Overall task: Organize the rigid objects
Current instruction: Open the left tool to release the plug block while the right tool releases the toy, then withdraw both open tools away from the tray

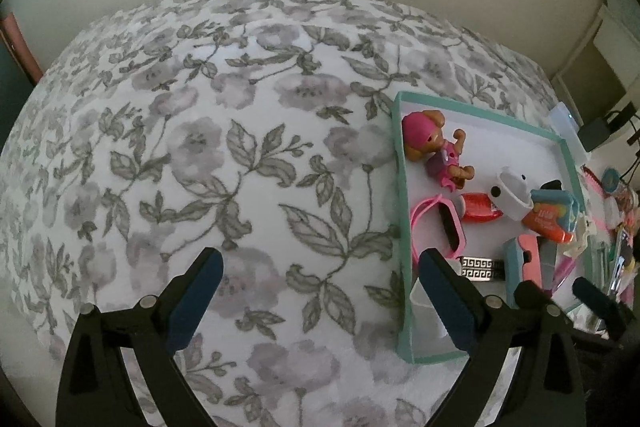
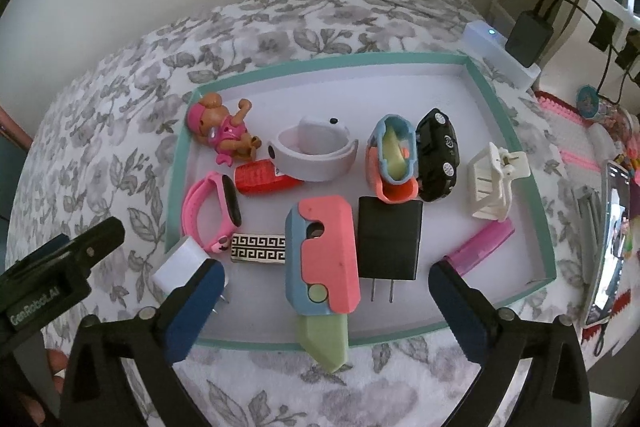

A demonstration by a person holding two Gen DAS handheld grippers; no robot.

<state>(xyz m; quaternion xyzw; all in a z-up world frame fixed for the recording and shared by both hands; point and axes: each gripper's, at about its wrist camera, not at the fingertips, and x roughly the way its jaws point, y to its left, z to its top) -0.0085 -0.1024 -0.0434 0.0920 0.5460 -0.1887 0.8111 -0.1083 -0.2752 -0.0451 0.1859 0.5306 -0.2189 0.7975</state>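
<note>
Right gripper [image 2: 324, 291] fingers wide over toy knife [image 2: 322, 267], crowded teal tray [image 2: 516, 131], left gripper [image 1: 320, 287] fingers wide above floral bedspread [image 1: 240, 147]

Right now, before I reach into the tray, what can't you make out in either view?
- White charger: right wrist view, its body is partly behind the right gripper finger.
- Purple case: near end behind the other finger.
- Tray near right corner: left wrist view, blocked by the grippers.
- Clutter beyond the tray: blurred, cut by the frame edge.

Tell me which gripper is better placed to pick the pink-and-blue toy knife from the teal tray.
Right. The right gripper hangs open directly over the pink-and-blue toy knife; the left gripper points at bare floral bedspread beside the teal tray.
</note>
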